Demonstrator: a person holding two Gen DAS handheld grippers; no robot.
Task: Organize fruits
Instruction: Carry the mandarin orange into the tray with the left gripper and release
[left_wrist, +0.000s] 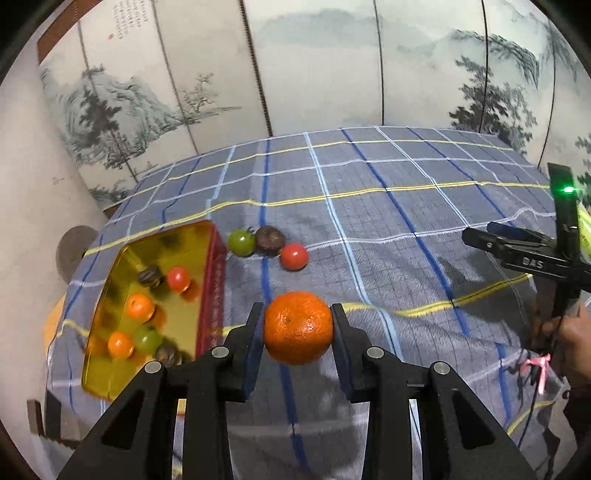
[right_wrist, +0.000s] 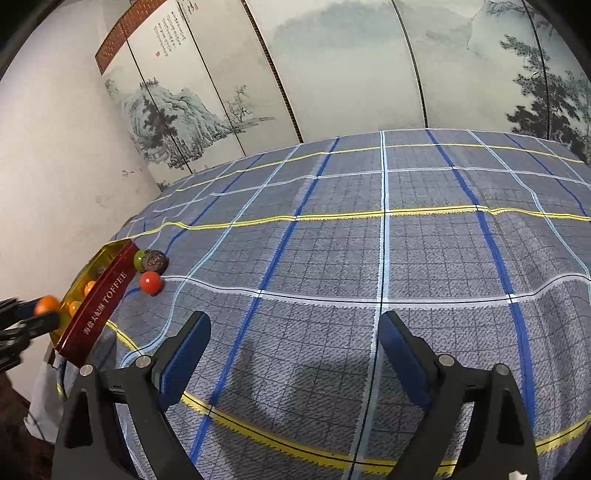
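Observation:
My left gripper (left_wrist: 298, 310) is shut on an orange mandarin (left_wrist: 298, 328), held above the plaid cloth just right of a gold-lined red tin (left_wrist: 212, 280). The tin holds several small fruits: orange, red, green and dark ones. A green tomato (left_wrist: 241, 242), a dark passion fruit (left_wrist: 270, 239) and a red tomato (left_wrist: 294, 256) lie on the cloth beyond the tin's far right corner. My right gripper (right_wrist: 293, 332) is open and empty over bare cloth; it also shows in the left wrist view (left_wrist: 476, 236). In the right wrist view the tin (right_wrist: 99, 308) and the held mandarin (right_wrist: 46, 304) sit far left.
The table (right_wrist: 406, 240) is covered with a blue-grey plaid cloth. A painted folding screen (left_wrist: 332, 62) stands behind it, and a white wall is on the left. The table edge drops off just left of the tin.

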